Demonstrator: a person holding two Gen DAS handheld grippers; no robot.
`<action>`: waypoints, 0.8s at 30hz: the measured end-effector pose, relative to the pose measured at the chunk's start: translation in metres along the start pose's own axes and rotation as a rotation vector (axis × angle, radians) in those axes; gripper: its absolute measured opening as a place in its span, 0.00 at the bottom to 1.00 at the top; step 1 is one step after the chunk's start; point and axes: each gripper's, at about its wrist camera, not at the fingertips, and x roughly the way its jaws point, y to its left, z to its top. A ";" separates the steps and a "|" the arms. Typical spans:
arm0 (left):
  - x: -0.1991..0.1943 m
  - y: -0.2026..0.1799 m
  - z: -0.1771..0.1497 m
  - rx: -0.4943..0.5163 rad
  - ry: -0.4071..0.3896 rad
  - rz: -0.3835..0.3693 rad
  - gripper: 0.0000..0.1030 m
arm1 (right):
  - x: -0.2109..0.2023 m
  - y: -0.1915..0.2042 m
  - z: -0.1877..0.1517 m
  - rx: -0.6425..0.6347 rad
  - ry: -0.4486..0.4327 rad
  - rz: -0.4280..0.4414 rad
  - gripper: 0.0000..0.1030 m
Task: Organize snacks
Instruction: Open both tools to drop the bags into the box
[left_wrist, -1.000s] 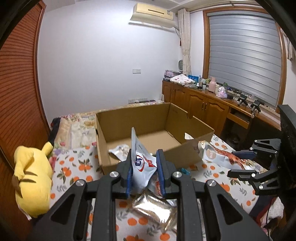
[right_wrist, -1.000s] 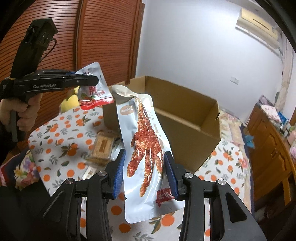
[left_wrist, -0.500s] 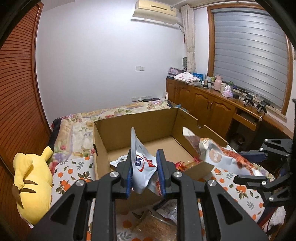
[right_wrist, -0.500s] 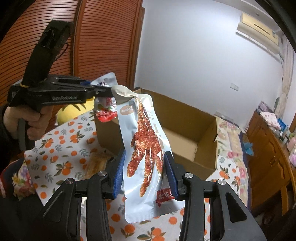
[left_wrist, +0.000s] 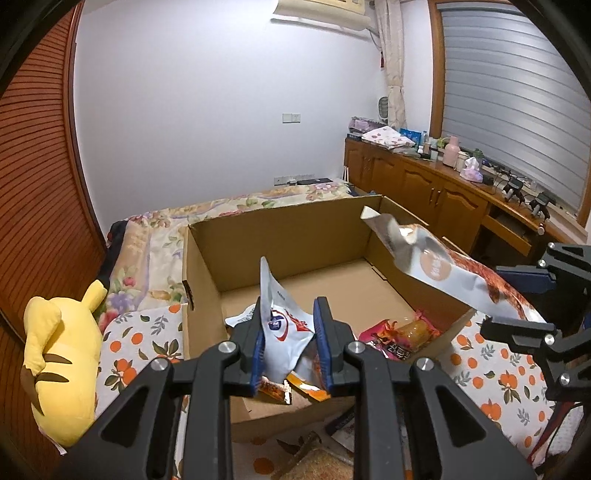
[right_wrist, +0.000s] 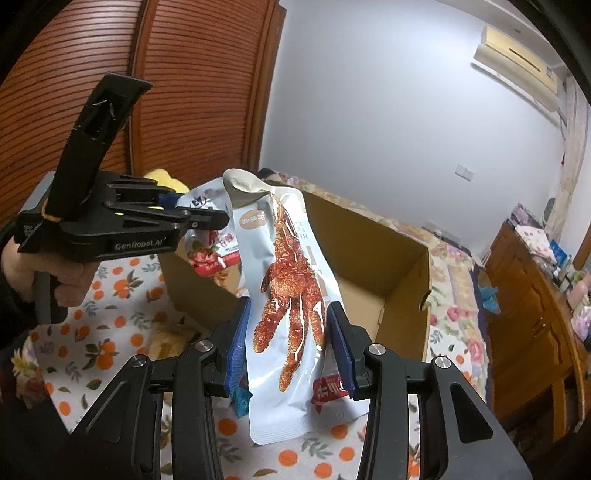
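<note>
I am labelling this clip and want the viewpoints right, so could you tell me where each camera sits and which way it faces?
Left wrist: sits on the left gripper, facing along its fingers into the cardboard box toward the far wall; only its own fingers show, pinching a white snack bag.
Right wrist: sits on the right gripper, facing across the box toward the wooden doors; it shows the person's left hand.
Shared: both see the box, the chicken-feet pouch and each other's gripper.
</note>
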 end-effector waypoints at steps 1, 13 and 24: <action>0.002 0.001 0.001 0.000 0.002 0.002 0.21 | 0.003 0.000 0.002 -0.003 0.004 -0.003 0.40; 0.004 0.018 0.003 -0.047 0.017 -0.006 0.35 | 0.045 -0.006 0.021 -0.010 0.057 -0.011 0.40; -0.020 0.040 -0.003 -0.072 -0.027 0.013 0.47 | 0.091 -0.016 0.033 0.052 0.090 0.005 0.07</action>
